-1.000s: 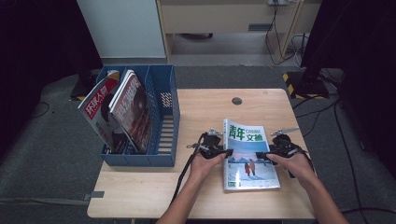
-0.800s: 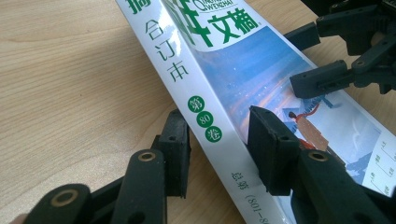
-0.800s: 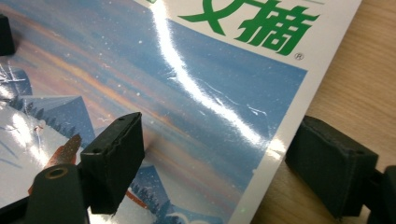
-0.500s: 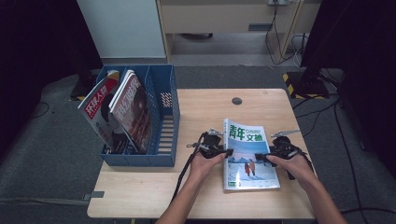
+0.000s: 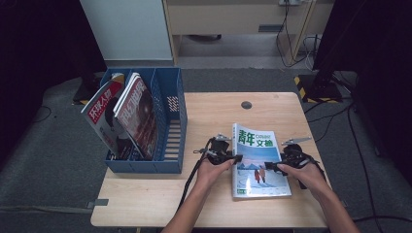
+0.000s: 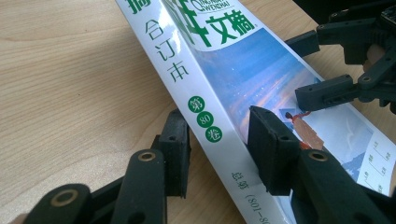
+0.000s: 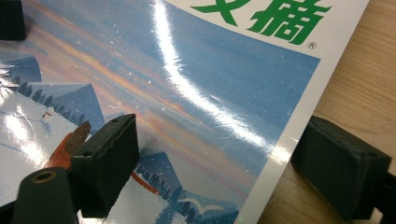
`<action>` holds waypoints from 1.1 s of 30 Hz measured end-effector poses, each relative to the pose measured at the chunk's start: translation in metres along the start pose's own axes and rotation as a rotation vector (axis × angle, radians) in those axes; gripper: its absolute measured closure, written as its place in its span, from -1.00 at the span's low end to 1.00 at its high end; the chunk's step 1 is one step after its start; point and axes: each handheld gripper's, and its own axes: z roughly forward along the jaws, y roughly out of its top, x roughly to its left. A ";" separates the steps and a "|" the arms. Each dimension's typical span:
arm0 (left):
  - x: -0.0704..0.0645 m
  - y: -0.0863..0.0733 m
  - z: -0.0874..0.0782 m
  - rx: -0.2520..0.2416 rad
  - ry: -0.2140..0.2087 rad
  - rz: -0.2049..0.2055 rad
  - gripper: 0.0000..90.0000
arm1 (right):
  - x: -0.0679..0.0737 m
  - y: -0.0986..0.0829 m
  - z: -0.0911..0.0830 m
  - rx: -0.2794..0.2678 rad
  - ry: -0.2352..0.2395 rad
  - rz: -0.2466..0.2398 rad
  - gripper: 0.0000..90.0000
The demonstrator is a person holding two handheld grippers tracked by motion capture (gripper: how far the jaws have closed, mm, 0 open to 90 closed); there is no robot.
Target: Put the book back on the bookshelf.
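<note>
A thick magazine (image 5: 260, 162) with green characters and a blue winter scene lies flat on the wooden table (image 5: 209, 116), right of centre. My left gripper (image 5: 236, 158) is at its spine, open. In the left gripper view the left gripper (image 6: 219, 154) has one jaw on the table beside the spine and the other over the magazine (image 6: 252, 74) cover. My right gripper (image 5: 269, 167) is at the opposite long edge, open. In the right gripper view the right gripper (image 7: 224, 158) has one jaw above the magazine (image 7: 187, 79) cover and one on the wood beside it.
A blue file rack (image 5: 167, 145) stands at the table's left edge, with two magazines (image 5: 128, 116) leaning in its left compartments. A round cable hole (image 5: 246, 105) sits near the table's far edge. Black cables trail from both grippers towards the front edge.
</note>
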 end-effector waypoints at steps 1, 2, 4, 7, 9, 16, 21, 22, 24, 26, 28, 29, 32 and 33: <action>0.000 0.000 -0.001 0.002 -0.001 0.002 0.32 | 0.000 0.000 0.000 -0.003 0.000 -0.001 -0.64; 0.001 0.000 -0.001 0.004 -0.001 0.008 0.31 | 0.000 0.000 0.000 -0.006 0.002 -0.003 -0.61; 0.002 0.000 -0.003 0.014 -0.004 0.009 0.29 | 0.002 0.000 0.000 -0.007 0.008 -0.007 -0.58; 0.005 0.000 -0.004 0.024 -0.007 0.009 0.27 | 0.005 0.000 0.001 -0.004 0.012 -0.013 -0.57; 0.006 0.000 -0.004 0.016 -0.001 0.003 0.26 | 0.007 0.000 0.002 -0.006 0.010 -0.018 -0.57; 0.005 0.005 -0.005 0.019 -0.006 0.017 0.20 | 0.012 0.000 0.005 -0.019 0.026 -0.027 -0.55; 0.004 0.009 -0.006 0.029 -0.014 0.013 0.15 | 0.015 0.001 0.007 -0.021 0.036 -0.032 -0.55; 0.003 0.010 -0.006 0.032 -0.012 0.016 0.15 | 0.016 0.001 0.008 -0.023 0.038 -0.037 -0.54; 0.003 0.011 -0.006 0.040 -0.011 0.017 0.12 | 0.018 0.001 0.009 -0.024 0.043 -0.036 -0.54; 0.004 0.012 -0.008 0.053 -0.017 0.017 0.09 | 0.020 0.002 0.010 -0.023 0.043 -0.036 -0.54; 0.004 0.015 -0.009 0.065 -0.022 0.017 0.07 | 0.022 0.002 0.011 -0.022 0.046 -0.035 -0.53; 0.004 0.015 -0.009 0.068 -0.027 0.014 0.05 | 0.023 0.003 0.011 -0.023 0.048 -0.042 -0.53; 0.005 0.017 -0.009 0.079 -0.028 0.015 -0.01 | 0.026 0.003 0.013 -0.020 0.057 -0.051 -0.53; 0.006 0.018 -0.009 0.084 -0.020 0.016 -0.04 | 0.027 0.003 0.014 -0.020 0.059 -0.052 -0.52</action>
